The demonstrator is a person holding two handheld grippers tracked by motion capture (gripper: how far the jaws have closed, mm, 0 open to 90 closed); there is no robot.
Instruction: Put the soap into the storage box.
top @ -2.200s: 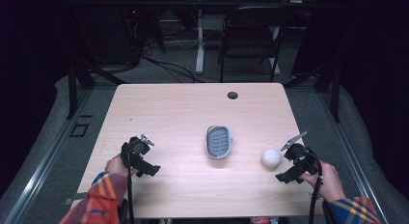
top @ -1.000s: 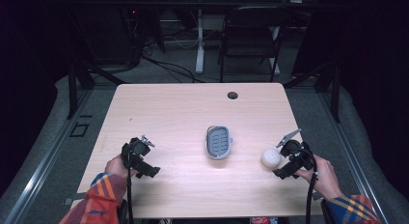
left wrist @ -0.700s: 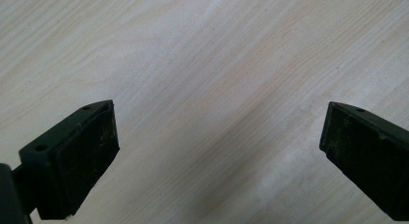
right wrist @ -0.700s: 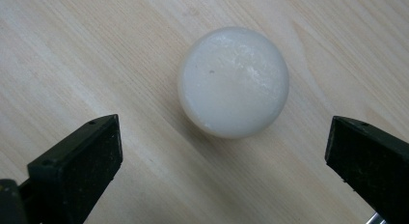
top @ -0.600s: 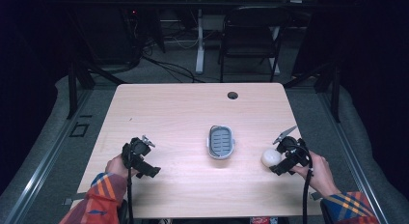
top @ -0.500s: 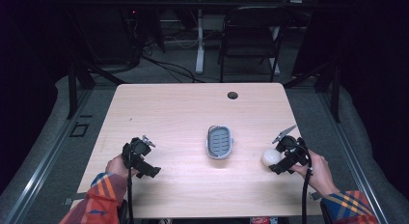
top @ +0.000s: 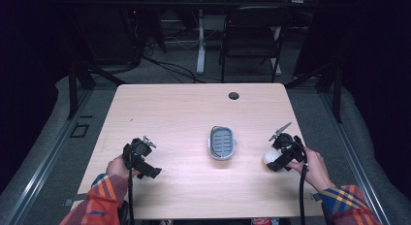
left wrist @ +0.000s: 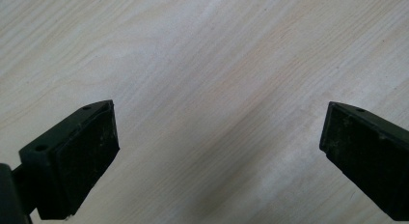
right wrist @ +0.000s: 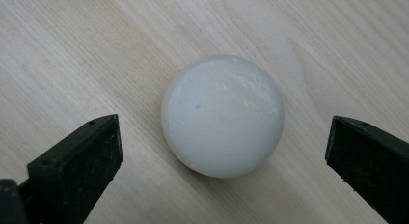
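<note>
Right gripper (right wrist: 224,151) had closed in on white ball (right wrist: 222,115) near bench's (top: 169,108) right edge; ball between wide jaws, untouched. Left gripper (left wrist: 212,151) wide, empty.

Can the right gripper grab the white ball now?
Probably yes. The right gripper is open, its jaws stand either side of the white ball, and nothing lies between them on the table.

A black chair (top: 251,38) stands beyond the wooden table (top: 174,118), cables (top: 169,65) nearby.
</note>
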